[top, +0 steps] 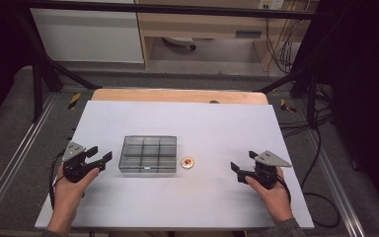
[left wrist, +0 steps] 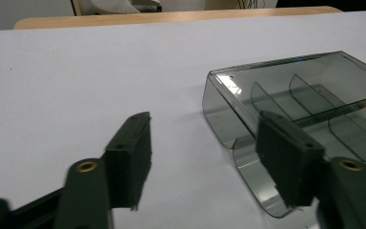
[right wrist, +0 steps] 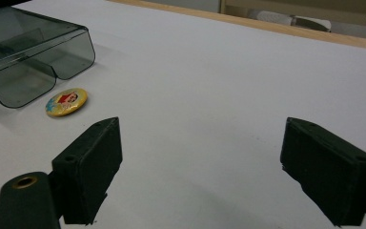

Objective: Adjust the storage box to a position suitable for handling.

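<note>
High view: the smoky transparent plastic compartment box sits mid-worktop, the small round yellow badge just beside its right wall, between the open, empty left hand-held gripper and right hand-held gripper. Left gripper view: jaws apart, box ahead. Right gripper view: jaws apart; centre them over the badge and close low
</note>
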{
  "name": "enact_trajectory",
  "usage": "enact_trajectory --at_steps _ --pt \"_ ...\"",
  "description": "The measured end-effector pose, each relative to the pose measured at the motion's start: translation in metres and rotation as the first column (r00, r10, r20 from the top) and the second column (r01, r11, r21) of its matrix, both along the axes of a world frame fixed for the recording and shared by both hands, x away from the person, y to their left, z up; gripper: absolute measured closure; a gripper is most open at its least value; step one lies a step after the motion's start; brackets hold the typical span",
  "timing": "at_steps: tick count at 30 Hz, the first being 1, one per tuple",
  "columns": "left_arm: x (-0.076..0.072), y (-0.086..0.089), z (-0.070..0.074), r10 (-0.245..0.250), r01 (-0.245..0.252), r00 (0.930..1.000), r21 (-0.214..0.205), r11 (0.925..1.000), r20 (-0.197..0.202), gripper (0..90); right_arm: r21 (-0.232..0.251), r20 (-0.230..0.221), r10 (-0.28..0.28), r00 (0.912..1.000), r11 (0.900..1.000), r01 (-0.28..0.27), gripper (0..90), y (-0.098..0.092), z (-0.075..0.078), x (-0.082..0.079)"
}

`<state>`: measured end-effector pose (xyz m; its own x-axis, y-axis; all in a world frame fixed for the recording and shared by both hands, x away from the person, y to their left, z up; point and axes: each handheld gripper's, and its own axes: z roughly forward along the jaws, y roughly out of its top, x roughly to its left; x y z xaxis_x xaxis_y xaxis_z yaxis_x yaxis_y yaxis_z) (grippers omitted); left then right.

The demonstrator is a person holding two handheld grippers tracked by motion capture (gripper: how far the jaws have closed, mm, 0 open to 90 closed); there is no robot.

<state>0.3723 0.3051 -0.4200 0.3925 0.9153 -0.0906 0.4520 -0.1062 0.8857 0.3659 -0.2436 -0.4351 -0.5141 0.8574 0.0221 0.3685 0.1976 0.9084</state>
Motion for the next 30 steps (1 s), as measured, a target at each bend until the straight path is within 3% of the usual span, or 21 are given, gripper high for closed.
enact_trajectory --at_steps 2,6,7,10,11,15,20,24,26,30 --pt "0.003 0.001 -0.001 -0.016 0.016 0.9996 0.009 0.9998 -0.025 48.0 0.0 0.014 0.0 0.9999 1.0 0.0 26.4 0.002 0.002 -0.001" --pt "0.004 0.001 -0.001 -0.024 0.024 0.9993 0.018 0.9996 -0.03 61.4 -0.024 0.014 0.004 0.9999 0.9997 -0.004 35.2 0.004 0.002 -0.002" --pt "0.004 0.002 -0.002 -0.029 0.03 0.999 0.029 0.9991 -0.033 63.9 -0.021 0.012 0.012 0.9999 0.9997 -0.011 42.9 0.004 0.002 -0.002" --pt "0.006 0.002 -0.005 -0.043 0.045 0.9983 0.036 0.9984 -0.04 74.3 -0.023 0.015 0.007 0.9999 0.9997 -0.007 51.8 0.002 0.002 -0.001" --pt "0.006 0.002 -0.005 -0.043 0.045 0.9983 0.036 0.9984 -0.04 77.8 -0.023 0.015 0.007 0.9999 0.9997 -0.007 51.8 0.002 0.002 -0.001" --pt "0.011 0.006 -0.006 -0.053 0.054 0.9974 0.019 0.9983 -0.048 88.9 -0.043 0.011 0.013 0.9998 0.999 -0.013 69.8 0.001 0.0 -0.001" --pt "0.021 0.009 -0.01 -0.079 0.08 0.9943 0.01 0.9967 -0.071 89.7 -0.096 0.02 0.019 0.9996 0.9953 -0.017 87.9 0.003 -0.002 0.002" --pt "0.031 0.008 -0.012 -0.085 0.087 0.9933 0.028 0.9958 -0.079 89.8 -0.142 0.01 0.023 0.9997 0.9896 -0.021 90.0 0.006 -0.004 0.003" --pt "0.036 0.007 -0.013 -0.08 0.084 0.9929 0.051 0.9951 -0.088 89.8 -0.145 0.005 0.029 0.9996 0.989 -0.028 90.0 0.009 -0.004 0.004" --pt "0.046 0.006 -0.016 -0.064 0.072 0.9932 0.08 0.9942 -0.097 89.8 -0.098 -0.021 0.06 0.998 0.9932 -0.062 90.0 0.018 0.001 0.009"
